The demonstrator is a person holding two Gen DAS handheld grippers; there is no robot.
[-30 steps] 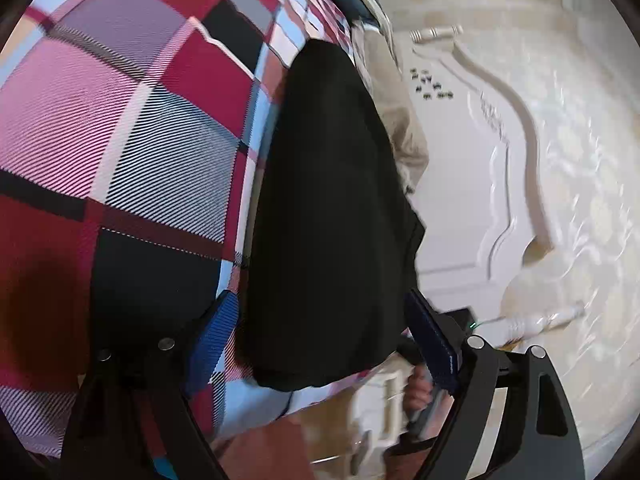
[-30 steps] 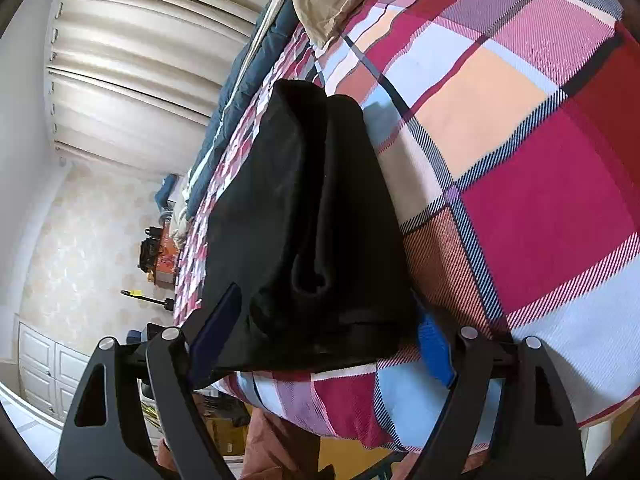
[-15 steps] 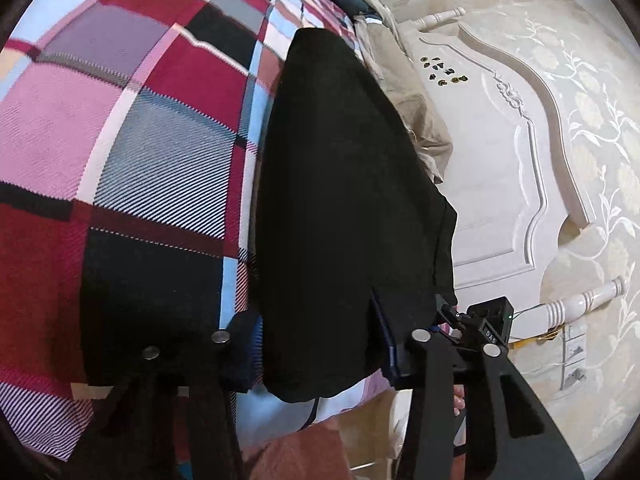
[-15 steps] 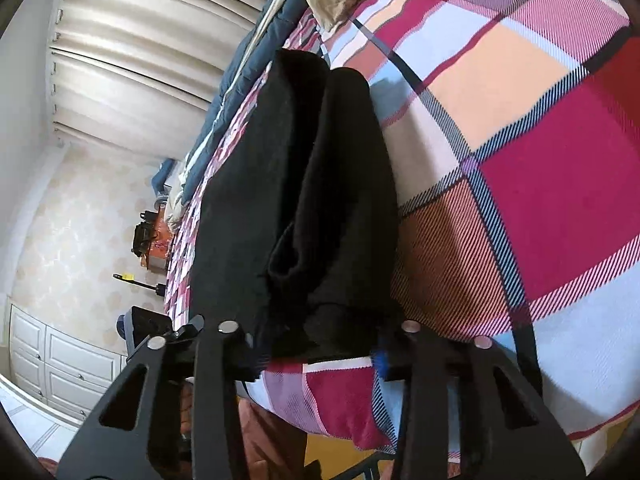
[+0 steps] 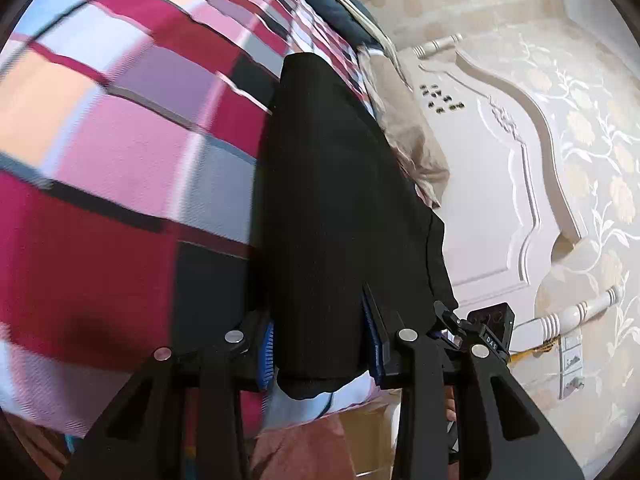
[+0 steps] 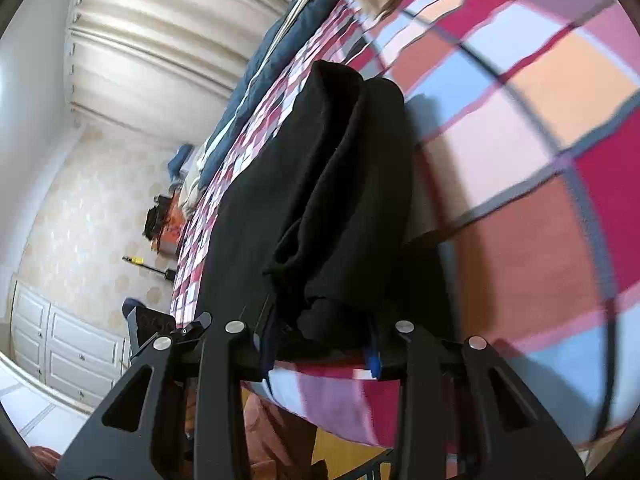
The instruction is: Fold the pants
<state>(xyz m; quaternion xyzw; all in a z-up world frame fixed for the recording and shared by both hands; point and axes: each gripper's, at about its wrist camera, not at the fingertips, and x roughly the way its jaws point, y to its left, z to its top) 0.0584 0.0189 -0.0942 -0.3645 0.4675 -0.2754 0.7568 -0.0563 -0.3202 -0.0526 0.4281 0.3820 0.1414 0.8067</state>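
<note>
Black pants [image 5: 332, 208], already doubled into a long narrow strip, lie on a plaid bed [image 5: 120, 152] and run from the bottom centre of each wrist view up toward the top centre, where the far end sits near a tan garment [image 5: 412, 136] by the white headboard [image 5: 500, 168]. The cloth looks soft, limp and light, thick where the layers stack; it should sag and slide apart unless every layer is caught together, so the near end is the sensible place to grip, with one tool at each corner. The left gripper [image 5: 320, 354] is closing, its blue-padded jaws narrow and pressing both sides of the near end. The right gripper [image 6: 320, 344], seen in the right wrist view, has its jaws drawn in on the bunched, rolled edge of the pants at lower centre. The next fold likely means carrying this end up toward the far one; a loose inner layer could slip out. Curtains [image 6: 160, 40] hang at upper left.
</note>
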